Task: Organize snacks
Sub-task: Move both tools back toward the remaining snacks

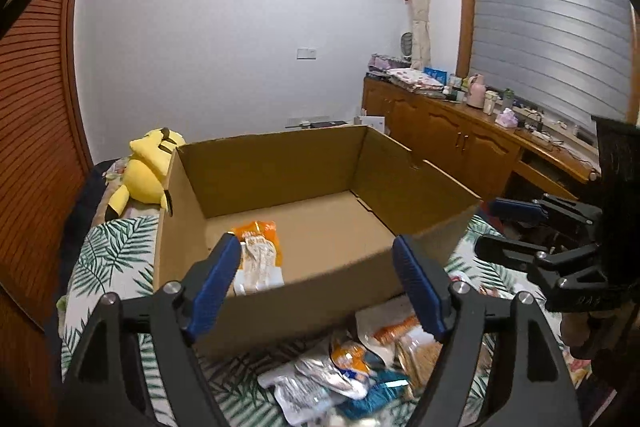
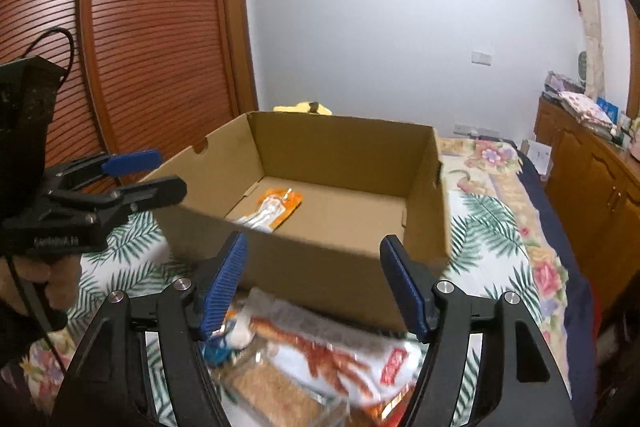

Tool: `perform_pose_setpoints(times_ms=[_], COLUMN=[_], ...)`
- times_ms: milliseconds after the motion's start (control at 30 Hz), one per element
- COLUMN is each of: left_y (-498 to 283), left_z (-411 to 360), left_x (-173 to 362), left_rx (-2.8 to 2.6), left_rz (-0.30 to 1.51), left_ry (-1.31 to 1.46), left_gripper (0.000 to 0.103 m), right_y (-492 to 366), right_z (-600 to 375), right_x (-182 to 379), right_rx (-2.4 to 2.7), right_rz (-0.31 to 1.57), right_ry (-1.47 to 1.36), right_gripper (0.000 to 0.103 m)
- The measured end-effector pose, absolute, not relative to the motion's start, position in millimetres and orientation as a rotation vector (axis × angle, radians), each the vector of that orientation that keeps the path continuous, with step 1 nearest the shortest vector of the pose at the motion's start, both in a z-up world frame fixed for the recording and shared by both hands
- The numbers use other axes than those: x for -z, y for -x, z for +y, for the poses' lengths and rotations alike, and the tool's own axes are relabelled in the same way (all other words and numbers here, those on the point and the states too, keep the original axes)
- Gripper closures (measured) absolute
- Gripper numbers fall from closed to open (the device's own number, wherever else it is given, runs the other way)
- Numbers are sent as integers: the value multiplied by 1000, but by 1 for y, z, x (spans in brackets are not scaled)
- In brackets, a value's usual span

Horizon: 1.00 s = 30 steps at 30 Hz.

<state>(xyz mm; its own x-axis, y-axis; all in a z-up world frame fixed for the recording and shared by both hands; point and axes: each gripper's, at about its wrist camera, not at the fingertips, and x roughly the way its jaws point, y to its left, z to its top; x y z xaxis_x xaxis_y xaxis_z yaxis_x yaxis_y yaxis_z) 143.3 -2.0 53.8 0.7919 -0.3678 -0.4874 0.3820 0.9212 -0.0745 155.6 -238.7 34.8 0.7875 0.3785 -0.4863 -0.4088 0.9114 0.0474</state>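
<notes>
An open cardboard box (image 1: 280, 163) (image 2: 340, 155) stands on the bed. On its floor at the near left lies one orange and white snack packet (image 1: 260, 247) (image 2: 276, 207). In front of the box, a loose pile of snack packets (image 1: 360, 359) (image 2: 320, 355) rests on the bedspread. My left gripper (image 1: 320, 267) (image 2: 170, 173) hovers over the box's near wall, open, with nothing between its blue pads. My right gripper (image 2: 316, 279) (image 1: 490, 227) hangs above the pile, just short of the box's front wall, also open and holding nothing. A hand holds each gripper.
A yellow plush toy (image 1: 148, 171) lies behind the box's left corner. The leaf-print bedspread (image 1: 112, 259) runs on both sides of the box. A slatted wooden wardrobe (image 2: 140, 47) stands to the left and a cluttered wooden cabinet (image 1: 460, 131) to the right.
</notes>
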Motion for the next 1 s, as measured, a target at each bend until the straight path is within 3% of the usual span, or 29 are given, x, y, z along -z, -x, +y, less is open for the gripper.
perform_pose_setpoints(times_ms=[67,300,533,1000], left_y=[-133,-102,-86,-83], left_z=[1,10,4,3], left_x=[-52,-31,6,45], left_rx=[412,424,402,368], left_rz=[508,500,548,605], left_ry=[-16,38,-10,-14], left_gripper=[14,5,5,5], right_y=[-143,-117,-111,-137], right_z=[-248,-282,-310,-325], right_x=[-30,6,41,58], right_rx=[-418,-341,-281,-355], right_rz=[510,569,634,763], right_ry=[48,19,28,29], right_gripper=[32,32,32,31])
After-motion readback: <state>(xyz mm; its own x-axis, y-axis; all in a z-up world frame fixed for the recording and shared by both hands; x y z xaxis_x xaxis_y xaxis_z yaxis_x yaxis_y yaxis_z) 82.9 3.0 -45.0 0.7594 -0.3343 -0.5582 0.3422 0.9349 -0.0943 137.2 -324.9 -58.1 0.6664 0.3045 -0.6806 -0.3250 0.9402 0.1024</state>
